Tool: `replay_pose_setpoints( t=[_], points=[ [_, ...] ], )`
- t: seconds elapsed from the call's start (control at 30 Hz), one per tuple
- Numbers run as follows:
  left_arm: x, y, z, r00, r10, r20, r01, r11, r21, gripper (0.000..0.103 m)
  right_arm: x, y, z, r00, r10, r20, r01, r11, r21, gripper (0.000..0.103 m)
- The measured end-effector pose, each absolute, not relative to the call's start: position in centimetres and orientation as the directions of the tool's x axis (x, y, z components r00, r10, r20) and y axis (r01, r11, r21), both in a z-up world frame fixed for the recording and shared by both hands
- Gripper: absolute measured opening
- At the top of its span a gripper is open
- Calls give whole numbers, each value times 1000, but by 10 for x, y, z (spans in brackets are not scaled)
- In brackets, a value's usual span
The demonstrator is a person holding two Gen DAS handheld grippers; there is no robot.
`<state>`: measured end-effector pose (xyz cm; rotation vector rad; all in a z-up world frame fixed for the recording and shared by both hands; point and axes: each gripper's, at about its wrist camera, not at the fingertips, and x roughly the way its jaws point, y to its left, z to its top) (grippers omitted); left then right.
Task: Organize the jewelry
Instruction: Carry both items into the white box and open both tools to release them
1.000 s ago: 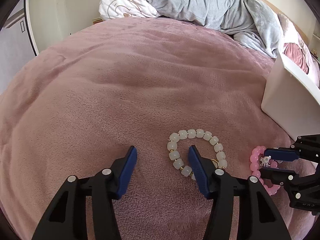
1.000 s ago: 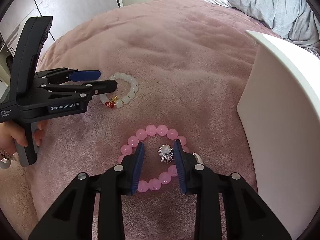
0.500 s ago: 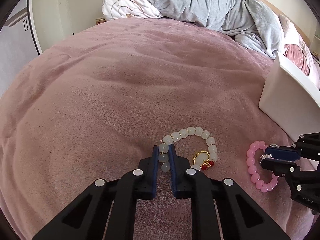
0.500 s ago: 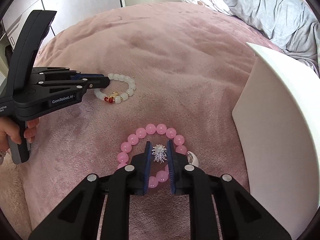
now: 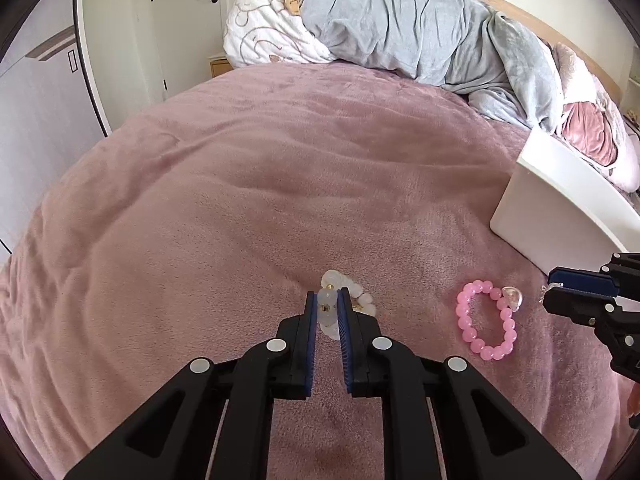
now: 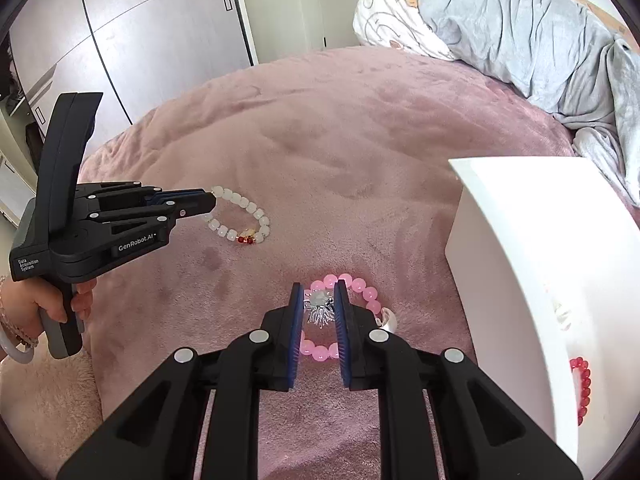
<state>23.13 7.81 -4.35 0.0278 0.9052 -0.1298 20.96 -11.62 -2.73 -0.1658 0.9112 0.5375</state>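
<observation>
My left gripper is shut on the white bead bracelet and holds it off the pink blanket; the bracelet hangs from its tips in the right wrist view. My right gripper is shut on a small silver spiky brooch, above the pink bead bracelet that lies on the blanket. The pink bracelet also shows in the left wrist view, with the right gripper just to its right.
A white open box stands on the blanket at the right, with a red bead bracelet inside. It shows in the left wrist view too. A grey duvet and pillows lie at the far end of the bed.
Both grippers have closed: the left on the white bracelet, the right on the silver brooch. Both have lifted away from the blanket with their pieces.
</observation>
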Motion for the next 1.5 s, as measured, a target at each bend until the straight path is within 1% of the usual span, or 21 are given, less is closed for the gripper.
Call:
replay_pose_setpoints(
  t=[0.27, 0.6, 0.87, 1.07, 1.3, 1.5],
  points=[
    [196, 64, 5, 677, -42, -735, 132, 989, 65, 15, 175, -131, 26, 575, 401, -713, -507, 859, 73, 16],
    [155, 30, 70, 754, 4, -657, 124, 981, 149, 15, 128, -162, 92, 679, 414, -606, -487, 872, 50, 16],
    [134, -20, 114, 807, -26, -590, 168, 968, 186, 16, 95, -202, 131, 752, 396, -527, -437, 898, 51, 16],
    [125, -66, 135, 826, -71, -559, 222, 953, 208, 16, 76, -243, 151, 798, 367, -478, -388, 920, 59, 16],
    [130, -120, 148, 820, -141, -555, 300, 932, 205, 16, 68, -292, 157, 829, 325, -455, -322, 943, 86, 16],
    [148, -166, 150, 795, -211, -569, 366, 915, 171, 16, 72, -329, 147, 833, 289, -472, -269, 957, 111, 16]
  ],
)
